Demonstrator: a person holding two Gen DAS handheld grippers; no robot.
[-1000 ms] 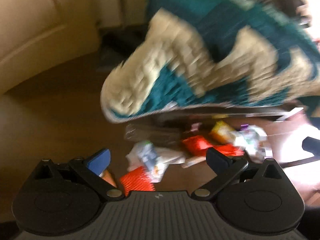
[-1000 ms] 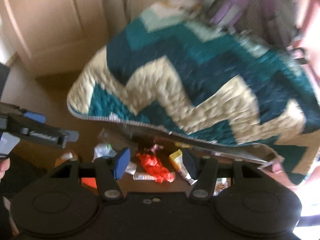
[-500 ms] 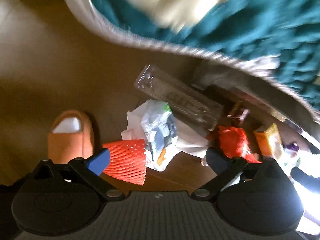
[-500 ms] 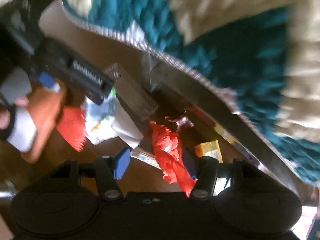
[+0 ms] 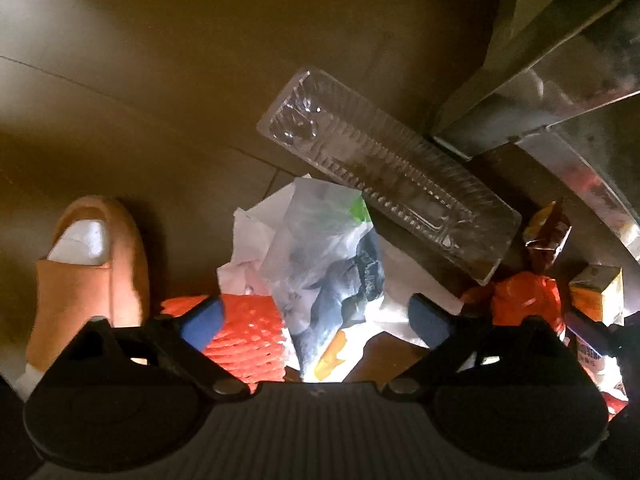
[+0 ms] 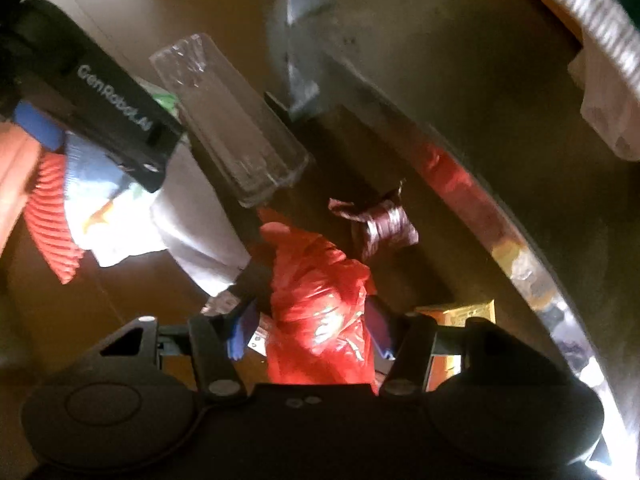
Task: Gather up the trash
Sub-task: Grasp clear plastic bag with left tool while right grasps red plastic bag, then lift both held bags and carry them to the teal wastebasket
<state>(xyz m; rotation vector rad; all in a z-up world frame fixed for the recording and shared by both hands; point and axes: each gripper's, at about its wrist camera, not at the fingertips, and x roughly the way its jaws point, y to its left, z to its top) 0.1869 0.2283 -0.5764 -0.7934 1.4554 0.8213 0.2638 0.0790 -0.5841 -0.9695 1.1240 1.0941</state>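
Left gripper (image 5: pixel 316 320) closing over white wrapper (image 5: pixel 316 256) on floor, pads not touching yet. Right gripper (image 6: pixel 308 330) standing wide, straddling red bag (image 6: pixel 320 300), long axis pointing away, unpinched.

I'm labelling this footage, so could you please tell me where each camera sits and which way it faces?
Left wrist: on the left tool, looking down at floor litter, its jaws closing over a white plastic bag and red foam net; a slippered foot shows.
Right wrist: on the right tool, facing down, its jaws astride a red bag; the left tool shows.
Both see the clear plastic tray.
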